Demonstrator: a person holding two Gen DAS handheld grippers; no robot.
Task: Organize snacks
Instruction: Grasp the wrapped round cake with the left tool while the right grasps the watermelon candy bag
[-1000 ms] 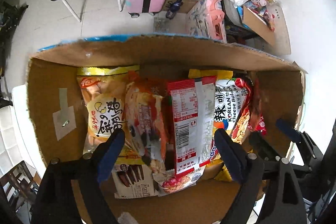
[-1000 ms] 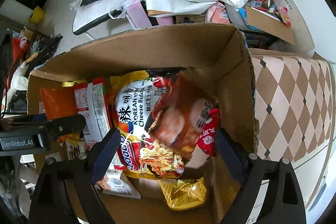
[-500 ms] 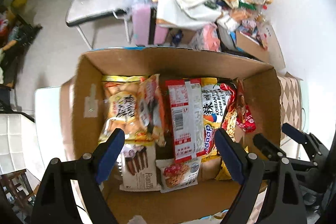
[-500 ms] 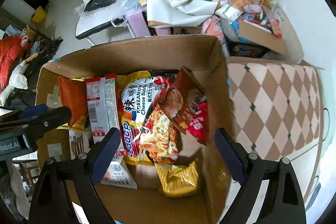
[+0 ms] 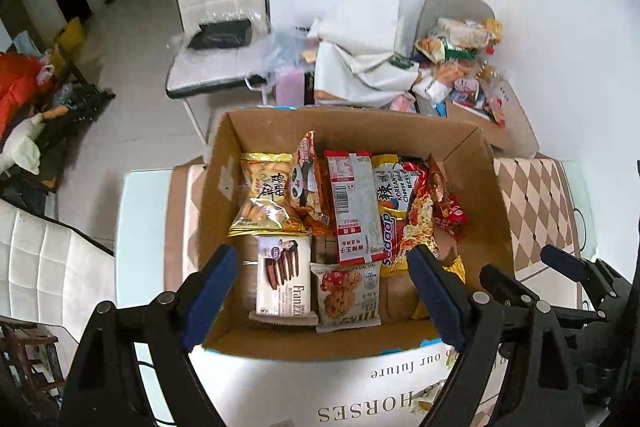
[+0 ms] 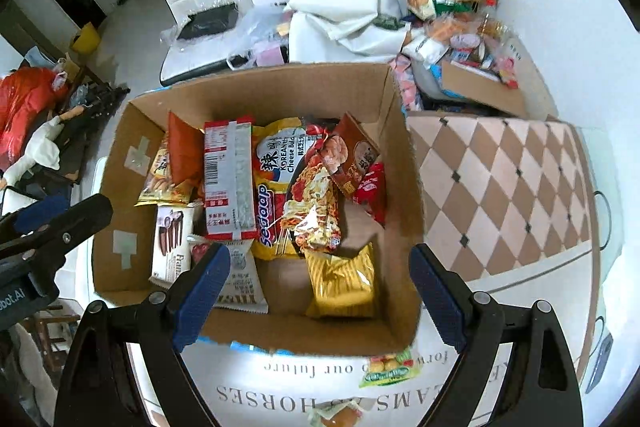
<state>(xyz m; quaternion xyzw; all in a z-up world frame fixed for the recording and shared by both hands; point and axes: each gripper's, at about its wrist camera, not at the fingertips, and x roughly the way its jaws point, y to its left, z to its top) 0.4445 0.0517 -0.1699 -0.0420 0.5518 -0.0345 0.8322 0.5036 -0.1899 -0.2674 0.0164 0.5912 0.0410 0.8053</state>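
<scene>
Both the left gripper (image 5: 322, 291) and right gripper (image 6: 320, 291) hang wide-jawed and empty above the cardboard box (image 5: 486, 187), where the Sedaap noodle packet (image 6: 280, 195) leans mid-box; the next pick should probably descend straight onto one packet's edge, clear of the walls.

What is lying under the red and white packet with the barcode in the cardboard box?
The red and white packet leans over a cookie pouch, which shows below its lower edge. The rest beneath is covered, so the cardboard box floor there cannot be seen.
</scene>
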